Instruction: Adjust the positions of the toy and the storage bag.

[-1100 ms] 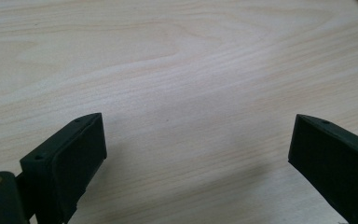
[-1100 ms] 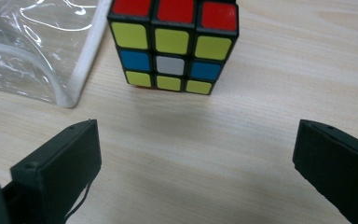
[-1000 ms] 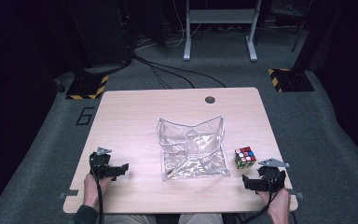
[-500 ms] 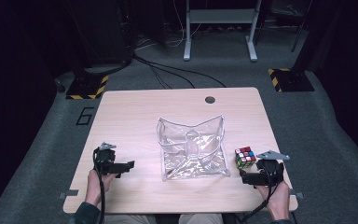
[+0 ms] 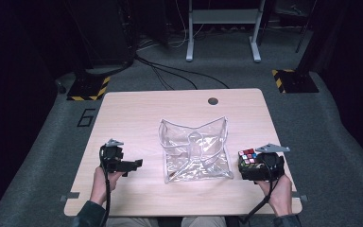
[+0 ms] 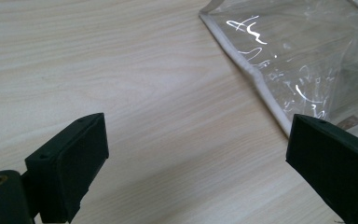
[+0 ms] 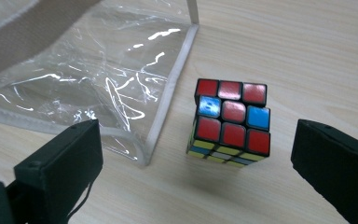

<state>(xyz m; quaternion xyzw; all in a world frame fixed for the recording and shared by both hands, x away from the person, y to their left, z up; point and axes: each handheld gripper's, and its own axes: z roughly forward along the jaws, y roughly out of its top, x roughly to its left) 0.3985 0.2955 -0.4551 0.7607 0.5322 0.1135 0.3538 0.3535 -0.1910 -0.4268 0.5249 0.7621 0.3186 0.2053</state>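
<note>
Beside the clear bag's (image 7: 98, 84) right edge, the cube (image 7: 230, 122) sits red-face-up between the right gripper's (image 7: 193, 175) wide-apart jaws; the left gripper's (image 6: 196, 163) jaws also gape.

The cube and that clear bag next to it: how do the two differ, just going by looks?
The cube is small, solid and stiff, with bright red, blue and yellow squares; the bag is far larger, see-through and crinkled, with a pale edging. The cube stands squarely ahead of the open right gripper; the bag lies slack mid-table, its edge in front of the open left gripper. Both rest on the wooden table, apart from each other and ungripped.
</note>
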